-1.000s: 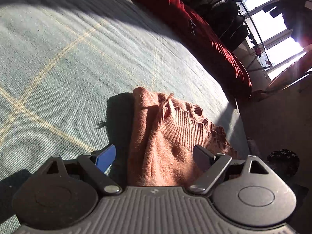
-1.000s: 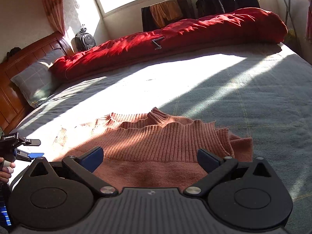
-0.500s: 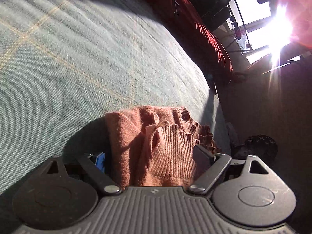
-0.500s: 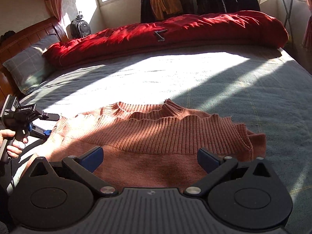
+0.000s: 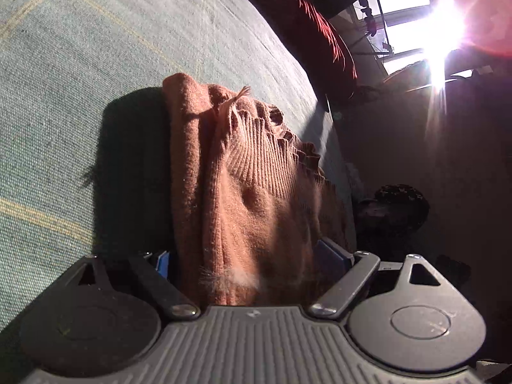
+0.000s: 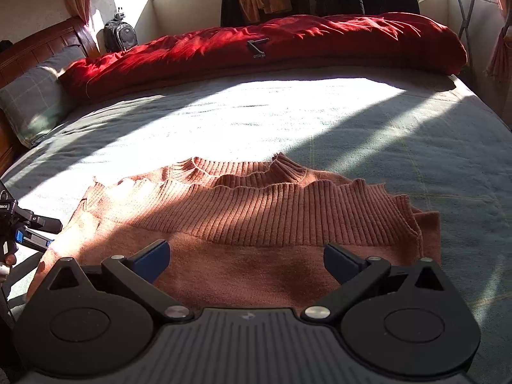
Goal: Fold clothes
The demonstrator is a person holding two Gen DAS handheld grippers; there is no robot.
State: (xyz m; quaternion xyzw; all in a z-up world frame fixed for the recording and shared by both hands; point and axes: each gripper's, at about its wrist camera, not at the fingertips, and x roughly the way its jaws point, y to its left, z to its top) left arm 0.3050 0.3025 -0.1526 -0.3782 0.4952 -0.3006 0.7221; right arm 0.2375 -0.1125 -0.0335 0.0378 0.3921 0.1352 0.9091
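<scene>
Sweater (image 6: pixel 256 224): orange knit, folded, lies on grey-green bedsheet (image 6: pixel 384 134) | left gripper (image 5: pixel 246 262): jaws wide, sweater edge between | right gripper (image 6: pixel 246 260): jaws wide, holds nothing, over sweater

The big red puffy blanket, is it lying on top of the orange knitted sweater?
No, the red quilt lies along the far edge of the bed, while the orange ribbed sweater lies apart from it on the grey-green bedspread.

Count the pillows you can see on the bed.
1. A grey checked pillow lies at the bed's head against the wooden headboard, left of the red duvet in the right wrist view. More may be hidden behind the duvet.
</scene>
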